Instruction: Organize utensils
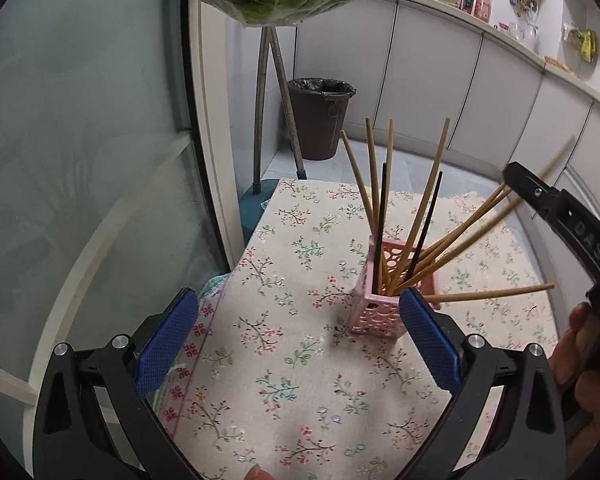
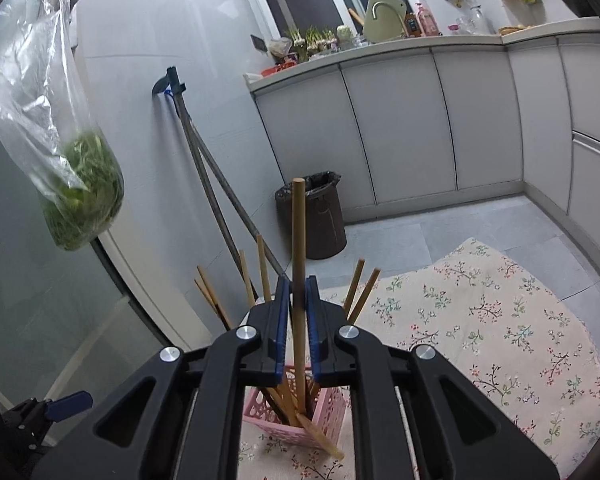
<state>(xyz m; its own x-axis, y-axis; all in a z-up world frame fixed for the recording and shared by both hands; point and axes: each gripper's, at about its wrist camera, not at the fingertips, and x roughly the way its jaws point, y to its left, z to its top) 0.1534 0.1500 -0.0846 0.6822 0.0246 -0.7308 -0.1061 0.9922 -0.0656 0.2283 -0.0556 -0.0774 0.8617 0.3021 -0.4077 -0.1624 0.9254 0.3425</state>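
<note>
Nearly finished, it seems: most chopsticks [image 1: 384, 216] stand in the pink holder [image 1: 380, 312] at the cloth's three o'clock, right gripper [image 2: 298, 300] clamps one above it, left gripper [image 1: 296, 344] gapes empty.

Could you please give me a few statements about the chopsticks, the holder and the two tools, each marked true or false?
1. The right tool is shut on a wooden chopstick. True.
2. The left tool grips the pink holder. False: it is open and grips nothing; the holder sits partly behind its right finger.
3. The holder contains only wooden chopsticks. False: two black chopsticks stand among them.
4. One chopstick lies outside the holder, on the floral cloth. True.
5. The bin stands on the cloth. False: it stands on the floor by the cabinets.
</note>
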